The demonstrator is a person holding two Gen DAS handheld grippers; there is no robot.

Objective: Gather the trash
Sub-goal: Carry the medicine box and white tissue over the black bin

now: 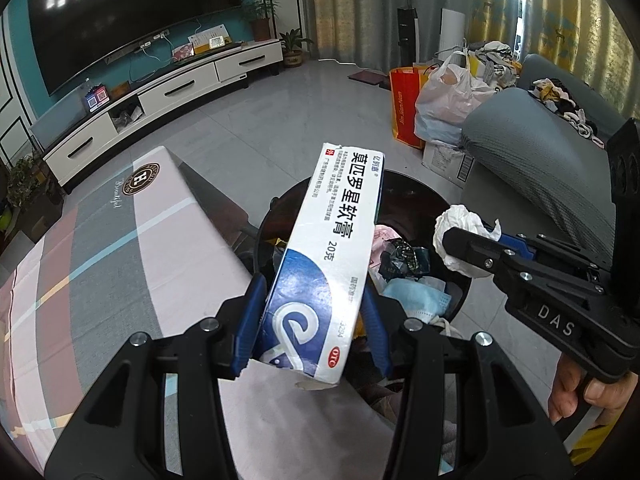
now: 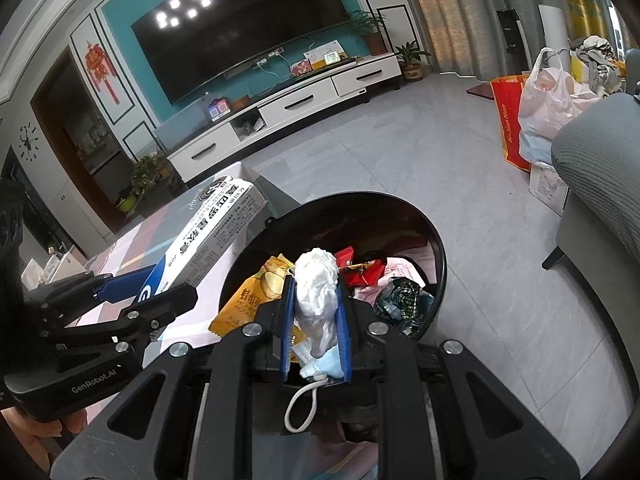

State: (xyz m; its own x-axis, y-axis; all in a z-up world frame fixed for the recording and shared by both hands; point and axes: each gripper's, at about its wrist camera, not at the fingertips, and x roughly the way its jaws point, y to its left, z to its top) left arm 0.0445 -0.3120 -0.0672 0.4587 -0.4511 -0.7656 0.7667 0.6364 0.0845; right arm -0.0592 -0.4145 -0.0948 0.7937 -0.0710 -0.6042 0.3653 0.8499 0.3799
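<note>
Left wrist view: left tongs [image 1: 314,316] clamp a long white-and-blue cardboard ointment box [image 1: 324,256] by its lower end, pointing toward 12 o'clock above the round black trash bin [image 1: 404,196]. Beside the patterned-cloth bench [image 1: 100,260], right tongs [image 2: 316,320], nearly closed, pinch a crumpled white tissue wad [image 2: 318,288] over the bin's litter.

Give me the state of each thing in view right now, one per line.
Left hand-held gripper: shut on the ointment box.
Ointment box: held tilted over the bin, end flap torn open.
Right hand-held gripper: shut on the crumpled tissue.
Crumpled tissue: held above the bin.
Trash bin: open, partly filled with wrappers.
TV: off.
</note>
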